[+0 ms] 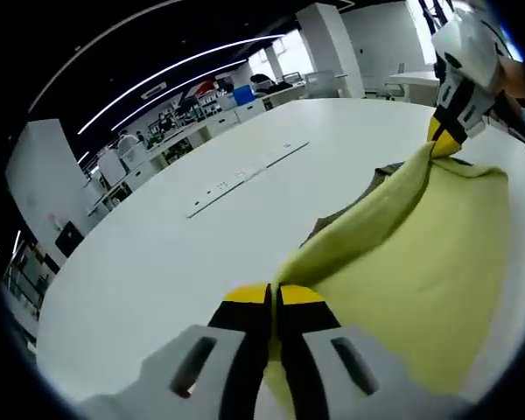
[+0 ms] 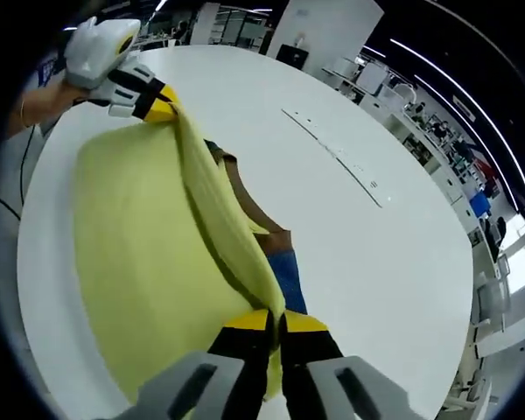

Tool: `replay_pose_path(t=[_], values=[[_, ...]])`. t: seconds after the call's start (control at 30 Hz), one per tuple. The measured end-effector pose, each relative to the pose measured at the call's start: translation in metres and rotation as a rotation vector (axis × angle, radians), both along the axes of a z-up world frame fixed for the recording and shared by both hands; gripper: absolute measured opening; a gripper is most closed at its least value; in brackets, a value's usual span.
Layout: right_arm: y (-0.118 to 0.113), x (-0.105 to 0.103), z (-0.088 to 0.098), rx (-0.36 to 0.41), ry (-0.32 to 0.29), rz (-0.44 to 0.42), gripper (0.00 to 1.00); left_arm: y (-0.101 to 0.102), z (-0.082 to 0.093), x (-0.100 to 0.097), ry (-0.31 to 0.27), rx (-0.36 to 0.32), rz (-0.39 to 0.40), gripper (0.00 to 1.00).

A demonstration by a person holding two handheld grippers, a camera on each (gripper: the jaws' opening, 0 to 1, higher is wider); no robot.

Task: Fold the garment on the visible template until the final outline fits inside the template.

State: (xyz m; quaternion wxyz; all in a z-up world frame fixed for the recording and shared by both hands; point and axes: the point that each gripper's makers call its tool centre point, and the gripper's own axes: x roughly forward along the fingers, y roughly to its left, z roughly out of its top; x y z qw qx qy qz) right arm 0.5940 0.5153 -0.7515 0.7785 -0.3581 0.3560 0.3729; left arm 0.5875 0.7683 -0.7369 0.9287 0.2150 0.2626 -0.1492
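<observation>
While both grippers are clamping opposite ends of its lifted edge, the yellow garment is stretching lengthwise between left gripper and right gripper, hanging onto the white table.

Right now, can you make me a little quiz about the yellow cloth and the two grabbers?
1. True or false: the left gripper is shut on the yellow garment.
2. What is the right gripper doing? A) hanging open above the table B) pinching the garment's edge C) holding a cup
3. Fill in: the garment hangs over a big ____ table.

Key: 1 true. 2 B. 3 white. Each gripper pinches one end of the same yellow edge, and brown and blue cloth peeks out beneath it in the right gripper view.
</observation>
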Motion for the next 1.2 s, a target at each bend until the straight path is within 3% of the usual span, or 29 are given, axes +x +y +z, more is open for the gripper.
replay_pose_path(t=[0.13,0.3,0.43,0.57,0.67,0.83,1.0,1.2], values=[[0.000,0.002,-0.005,0.007,0.011,-0.003,0.00,-0.001,-0.006,0.002,0.006,0.014,-0.021,0.00],[-0.007,0.007,-0.003,0.101,0.026,-0.122,0.02,0.004,-0.011,0.002,0.005,0.083,-0.043,0.05],[-0.012,0.010,0.003,0.176,0.035,-0.204,0.07,0.009,-0.006,0.001,-0.006,0.058,-0.053,0.13],[-0.016,0.009,0.010,0.300,0.069,-0.331,0.22,0.009,0.000,-0.002,-0.020,0.000,-0.079,0.21],[-0.021,0.006,0.013,0.380,0.092,-0.421,0.28,0.012,0.003,-0.006,-0.018,-0.049,-0.090,0.27],[-0.035,0.001,0.013,0.455,0.115,-0.578,0.29,0.022,0.003,-0.011,-0.009,-0.095,-0.096,0.30],[-0.043,-0.005,0.007,0.429,0.111,-0.617,0.28,0.029,0.000,-0.019,0.007,-0.087,-0.110,0.30],[-0.036,-0.001,0.008,0.593,0.144,-0.704,0.26,0.031,-0.007,-0.025,0.022,-0.050,-0.152,0.27]])
